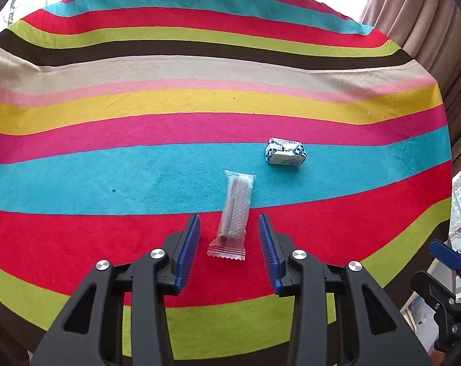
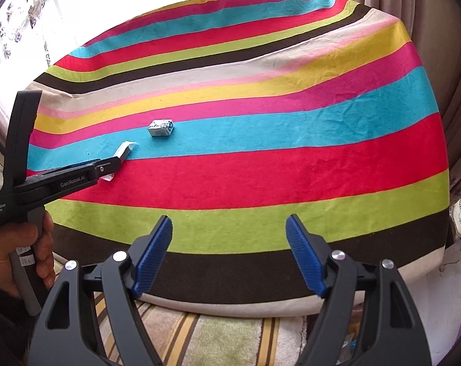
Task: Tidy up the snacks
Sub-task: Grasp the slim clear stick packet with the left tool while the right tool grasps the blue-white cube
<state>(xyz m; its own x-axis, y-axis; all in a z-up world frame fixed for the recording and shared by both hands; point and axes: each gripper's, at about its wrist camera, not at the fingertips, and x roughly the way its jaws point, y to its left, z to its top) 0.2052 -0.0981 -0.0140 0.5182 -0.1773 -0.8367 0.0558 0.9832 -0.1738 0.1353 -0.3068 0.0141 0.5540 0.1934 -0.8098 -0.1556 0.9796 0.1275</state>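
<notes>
Left wrist: spread tongs (image 1: 229,218) astride wafer (image 1: 235,210).

The left gripper (image 1: 229,222) is held low and level, its blue ribbed fingers (image 1: 190,244) spread apart with nothing clamped between them. In the right wrist view a bare hand (image 2: 32,253) at 8 o'clock grips its handle. The right gripper (image 2: 229,228) sits further back, fingers (image 2: 303,253) splayed wide, holding nothing.

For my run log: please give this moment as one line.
left gripper: open, around wafer bar | right gripper: open, empty | wrapped block: untouched on striped cloth
</notes>
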